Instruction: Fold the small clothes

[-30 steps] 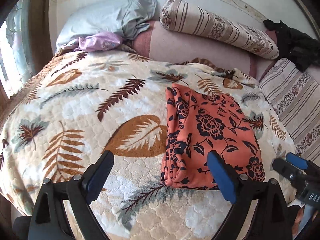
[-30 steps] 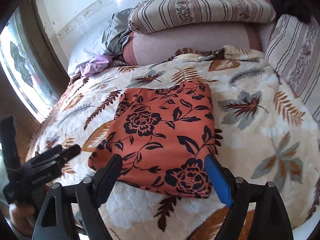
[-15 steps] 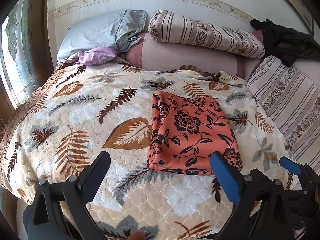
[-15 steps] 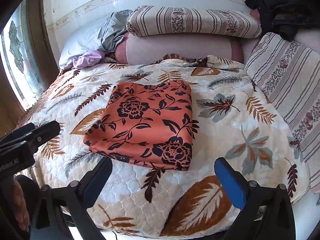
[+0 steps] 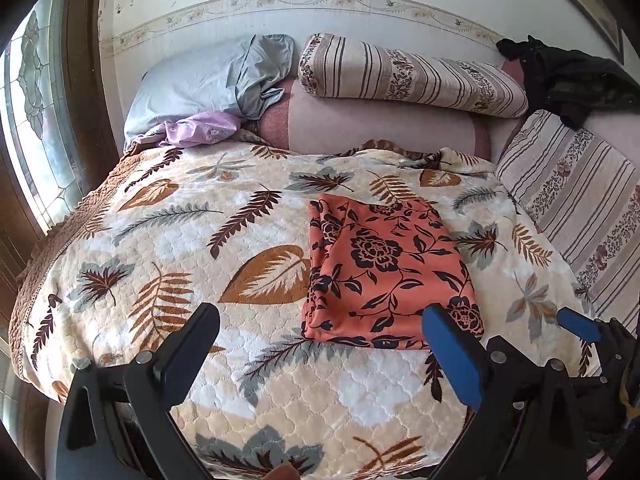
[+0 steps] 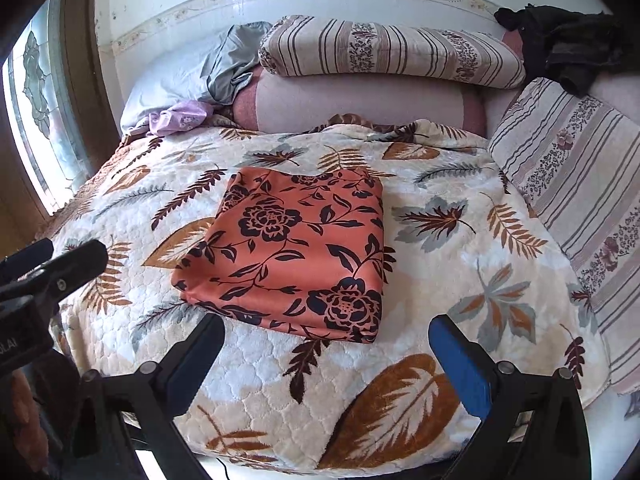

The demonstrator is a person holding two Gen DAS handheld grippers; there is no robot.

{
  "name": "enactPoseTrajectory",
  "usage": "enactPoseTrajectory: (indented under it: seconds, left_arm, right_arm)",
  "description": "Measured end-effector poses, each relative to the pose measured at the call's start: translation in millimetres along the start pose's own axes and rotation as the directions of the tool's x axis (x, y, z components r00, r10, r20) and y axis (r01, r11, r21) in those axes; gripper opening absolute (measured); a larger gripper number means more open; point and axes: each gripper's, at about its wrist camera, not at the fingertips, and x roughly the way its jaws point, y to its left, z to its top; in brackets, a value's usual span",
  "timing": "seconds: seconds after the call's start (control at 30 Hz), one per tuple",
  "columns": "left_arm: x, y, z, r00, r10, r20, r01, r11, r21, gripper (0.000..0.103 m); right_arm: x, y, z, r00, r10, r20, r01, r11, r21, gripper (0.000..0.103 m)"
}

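Note:
An orange garment with black flowers [image 5: 384, 272] lies folded into a flat rectangle on the leaf-patterned bed cover [image 5: 168, 240]; it also shows in the right wrist view [image 6: 292, 252]. My left gripper [image 5: 320, 356] is open and empty, held back above the bed's near edge, short of the garment. My right gripper [image 6: 326, 364] is open and empty, also near the front edge, just short of the garment. The right gripper shows at the right edge of the left wrist view [image 5: 592, 332], and the left gripper at the left edge of the right wrist view [image 6: 52, 268].
Striped bolsters [image 5: 408, 76] and a grey pillow [image 5: 208, 80] with a lilac cloth [image 5: 200, 132] lie at the head of the bed. A black garment [image 5: 572, 76] sits at the back right. A striped cushion [image 5: 580, 196] lines the right side. A window [image 5: 36, 120] is at left.
Both grippers have pulled back from the folded garment towards the bed's near edge. The garment looks smaller and farther away. It has not moved.

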Motion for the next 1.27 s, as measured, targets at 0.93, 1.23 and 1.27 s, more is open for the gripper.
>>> enactPoseTrajectory:
  seconds: [0.93,1.23,1.27]
  left_arm:
    - [-1,0,8,1.000,0.025,0.015,-0.025,0.999,-0.022,0.101]
    - [3,-4,9,0.999,0.040,0.035,-0.040,0.999,0.001,0.101]
    - [4,-4,10,0.999,0.036,0.031,-0.036,0.999,-0.001,0.101]
  right_arm:
    - [2,10,16,0.999,-0.028,0.016,0.028,0.999,0.030,0.103]
    - [12,10,18,0.999,-0.034,-0.001,0.034,0.999,0.039,0.103]
    - [13,10,18,0.999,-0.034,-0.002,0.034,0.999,0.041,0.103]
